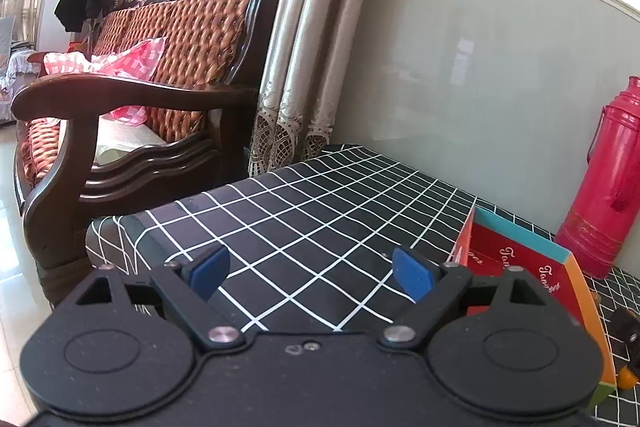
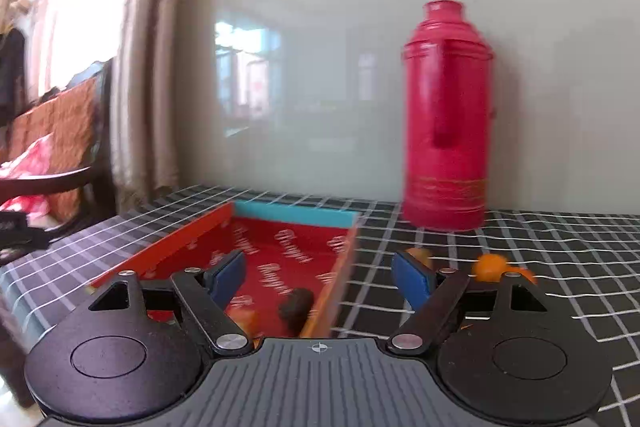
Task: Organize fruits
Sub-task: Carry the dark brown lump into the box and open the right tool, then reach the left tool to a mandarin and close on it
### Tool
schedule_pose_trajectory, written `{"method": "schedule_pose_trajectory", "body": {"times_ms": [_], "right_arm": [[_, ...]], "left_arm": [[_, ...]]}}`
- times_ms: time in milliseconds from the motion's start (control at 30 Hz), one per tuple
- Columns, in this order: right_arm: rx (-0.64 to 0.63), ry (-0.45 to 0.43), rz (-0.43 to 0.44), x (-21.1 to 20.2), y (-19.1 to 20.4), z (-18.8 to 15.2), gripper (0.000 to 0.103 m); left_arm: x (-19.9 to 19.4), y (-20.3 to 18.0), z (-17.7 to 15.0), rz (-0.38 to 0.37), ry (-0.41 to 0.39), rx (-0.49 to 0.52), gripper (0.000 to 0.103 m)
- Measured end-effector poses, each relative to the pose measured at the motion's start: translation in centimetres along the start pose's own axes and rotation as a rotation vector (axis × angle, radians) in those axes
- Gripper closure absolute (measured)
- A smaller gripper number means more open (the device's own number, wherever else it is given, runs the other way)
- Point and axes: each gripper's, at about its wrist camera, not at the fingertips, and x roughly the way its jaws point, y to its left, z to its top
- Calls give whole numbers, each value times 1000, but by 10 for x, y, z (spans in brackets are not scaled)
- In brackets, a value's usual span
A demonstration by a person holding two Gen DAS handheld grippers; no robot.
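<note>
- The left gripper (image 1: 312, 273) hovers over the desk (image 1: 304, 211), which wears a black cloth with a white grid; its blue pads stand wide apart with nothing between them, so it is released.
- In the left wrist view a shallow cardboard box (image 1: 516, 259) with a red printed floor, an orange side wall and a teal far wall lies on the desk just to the right of that gripper.
- A tall red thermos (image 1: 604, 187) stands upright behind the box, near the grey wall panel.
- At the lower right edge of that view an orange fruit (image 1: 626, 379) lies beside the box; part of it is hidden.
- To the left of the desk stands a wooden sofa (image 1: 132, 115) with woven cushions, and curtains (image 1: 312, 39) hang beside it.
- The right gripper (image 2: 320, 279) is also released: its pads are spread and grip nothing.
- In the right wrist view, which is blurred, the right gripper sits above the near right corner of the box (image 2: 280, 259).
- A dark round fruit (image 2: 296, 307) lies inside the box, close to its right wall.
- An orange piece (image 2: 246, 321) shows beside the dark fruit, half hidden by the left finger.
- Two small oranges (image 2: 492, 267) lie on the cloth outside the box, to its right, behind the right finger.
</note>
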Motion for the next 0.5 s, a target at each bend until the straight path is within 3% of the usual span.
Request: {"method": "schedule_pose_trajectory", "body": {"times_ms": [200,500], "right_arm": [[34,-9,-148,-7,-22,2,3],[56,12,-462,-25,-70,2,0]], "left_arm": [[-4,-16,-2,-40,-8,33,21],[-18,-76,-16,-201,-35,157,21]]}}
